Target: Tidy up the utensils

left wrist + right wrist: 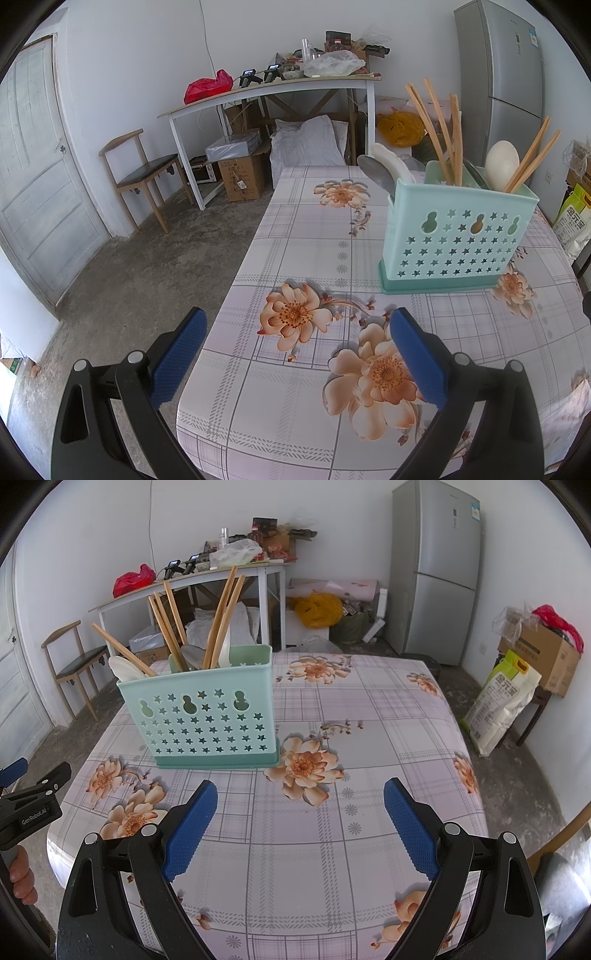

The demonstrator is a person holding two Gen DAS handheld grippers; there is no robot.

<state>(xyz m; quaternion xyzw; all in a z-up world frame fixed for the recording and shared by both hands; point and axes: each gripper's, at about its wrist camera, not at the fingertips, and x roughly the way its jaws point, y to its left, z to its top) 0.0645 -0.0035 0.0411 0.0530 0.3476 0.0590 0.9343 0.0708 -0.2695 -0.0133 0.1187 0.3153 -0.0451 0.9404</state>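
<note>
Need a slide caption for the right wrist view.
Open right gripper faces teal utensil holder on floral tablecloth.

Fridge [436, 568] in corner; chair [142, 177] beside door [33, 166].

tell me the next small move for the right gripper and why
Probably ease the right gripper forward and left toward the utensil holder. It is open and empty over bare tablecloth, no utensils lie loose, and the chopsticks and spoons stand mixed in the holder.
</note>
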